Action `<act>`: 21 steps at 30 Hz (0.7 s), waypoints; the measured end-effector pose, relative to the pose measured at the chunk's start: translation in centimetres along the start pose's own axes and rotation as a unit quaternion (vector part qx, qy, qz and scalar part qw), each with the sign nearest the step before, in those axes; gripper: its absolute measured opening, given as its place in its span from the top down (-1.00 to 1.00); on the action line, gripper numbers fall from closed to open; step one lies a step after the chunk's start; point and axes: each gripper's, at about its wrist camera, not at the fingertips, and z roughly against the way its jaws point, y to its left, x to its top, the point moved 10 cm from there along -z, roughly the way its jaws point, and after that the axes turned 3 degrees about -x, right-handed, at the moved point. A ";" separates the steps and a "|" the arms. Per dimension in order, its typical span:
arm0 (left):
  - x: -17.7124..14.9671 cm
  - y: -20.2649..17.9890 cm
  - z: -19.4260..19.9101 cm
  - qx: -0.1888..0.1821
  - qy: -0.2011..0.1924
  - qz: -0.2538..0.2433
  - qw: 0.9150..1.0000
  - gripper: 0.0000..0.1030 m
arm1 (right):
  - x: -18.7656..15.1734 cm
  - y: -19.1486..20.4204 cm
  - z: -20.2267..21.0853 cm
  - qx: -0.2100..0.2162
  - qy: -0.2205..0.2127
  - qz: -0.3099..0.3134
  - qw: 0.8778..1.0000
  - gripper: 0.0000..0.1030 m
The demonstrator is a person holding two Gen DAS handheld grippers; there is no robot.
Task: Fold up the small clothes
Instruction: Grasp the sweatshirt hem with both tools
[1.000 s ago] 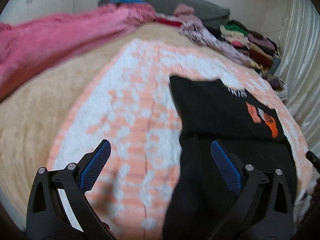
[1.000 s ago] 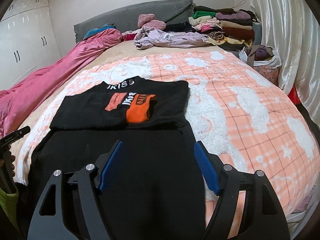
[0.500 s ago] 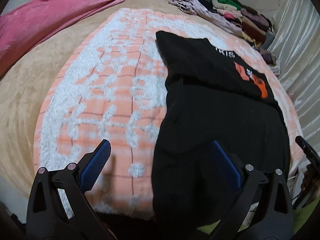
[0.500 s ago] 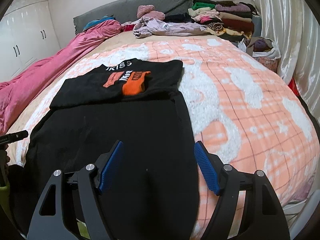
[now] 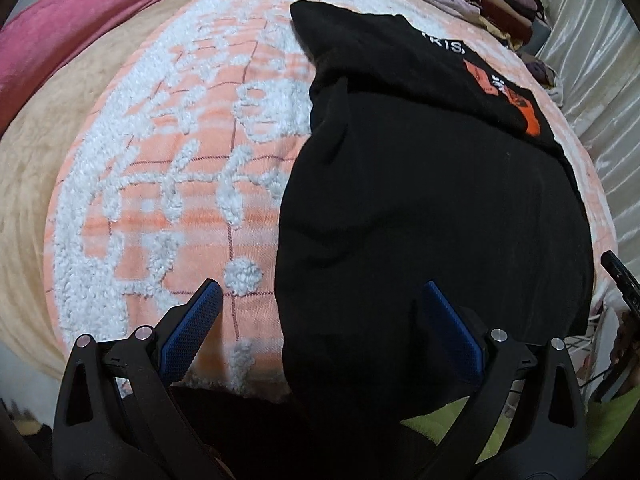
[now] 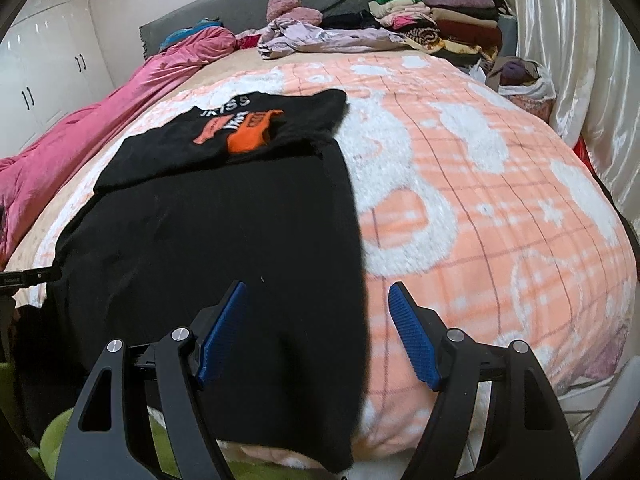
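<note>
A black T-shirt (image 5: 432, 184) with an orange and white print (image 5: 516, 100) lies on the peach and white blanket (image 5: 180, 152), its far part folded over toward me and its near hem hanging over the bed's front edge. It also shows in the right wrist view (image 6: 224, 232), print (image 6: 244, 132) facing up. My left gripper (image 5: 320, 332) is open and empty above the shirt's near left edge. My right gripper (image 6: 318, 336) is open and empty above the shirt's near right edge.
A pink quilt (image 6: 100, 132) lies along the bed's left side. Stacked folded clothes (image 6: 436, 24) and a loose lilac garment (image 6: 320, 40) sit at the head by the grey headboard (image 6: 248, 4). A curtain (image 6: 580, 80) hangs on the right. The other gripper's tip (image 5: 620, 280) shows at the right edge.
Both grippers have drawn back toward the bed's front edge, so the shirt's near hem is now under them. Both stay open. The shirt has not moved.
</note>
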 end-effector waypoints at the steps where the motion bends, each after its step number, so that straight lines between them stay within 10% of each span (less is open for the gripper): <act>1: -0.1 0.0 -0.1 -0.001 0.002 0.000 1.000 -0.82 | -0.2 -0.1 0.0 0.000 0.002 0.000 1.000 -0.40; 9: -0.6 -0.1 -0.3 -0.013 0.013 0.005 1.000 -0.82 | -2.3 -0.6 -0.2 0.026 0.026 -0.011 0.999 -0.33; 16: -0.6 0.0 0.0 -0.026 0.007 0.009 1.000 -0.75 | -4.0 -0.6 -1.6 0.048 0.055 -0.015 0.997 0.29; 21: -0.6 0.1 0.3 -0.032 0.000 0.013 0.999 0.07 | -3.8 0.5 -1.0 0.075 0.045 -0.001 0.996 0.66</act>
